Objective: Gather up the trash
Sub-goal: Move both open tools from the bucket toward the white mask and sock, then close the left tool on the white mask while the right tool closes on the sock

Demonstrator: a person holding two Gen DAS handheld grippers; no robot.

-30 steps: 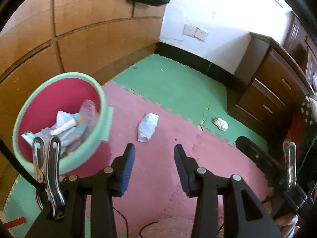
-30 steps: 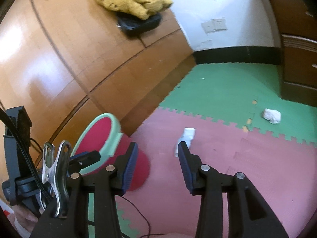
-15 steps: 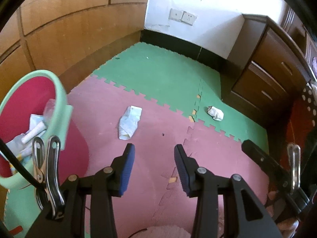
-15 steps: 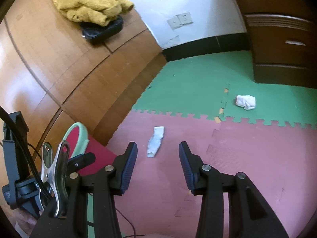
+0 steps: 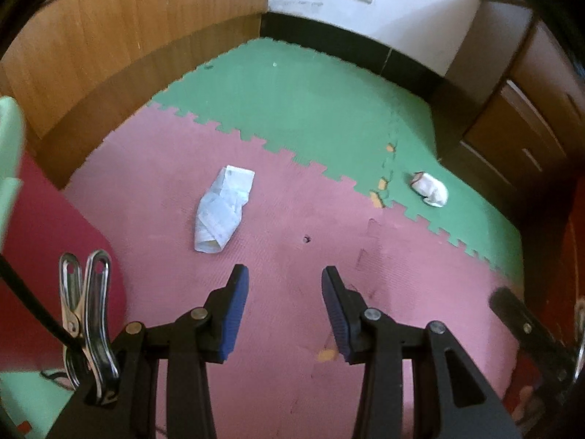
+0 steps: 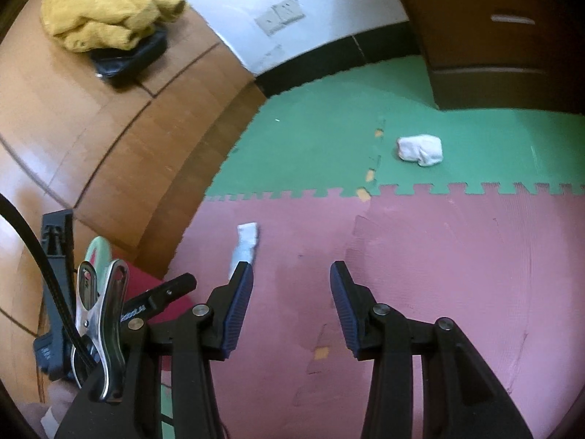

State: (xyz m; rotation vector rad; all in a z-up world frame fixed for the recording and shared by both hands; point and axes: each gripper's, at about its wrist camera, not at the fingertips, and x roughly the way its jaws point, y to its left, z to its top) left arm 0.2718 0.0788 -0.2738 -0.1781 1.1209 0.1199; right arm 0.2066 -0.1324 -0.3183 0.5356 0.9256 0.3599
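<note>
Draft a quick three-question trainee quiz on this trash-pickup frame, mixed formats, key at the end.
1. True or false: the flattened white paper wrapper lies on the green foam mat.
2. Multiple choice: the crumpled white tissue wad lies on A) the pink foam mat, B) the green foam mat, C) the brown wooden drawer cabinet.
3. Fill in: the left gripper and the right gripper both hold ____ between their blue pads.

Key
1. False: it lies on the pink mat.
2. B
3. Nothing: both stand open above the floor.
</note>
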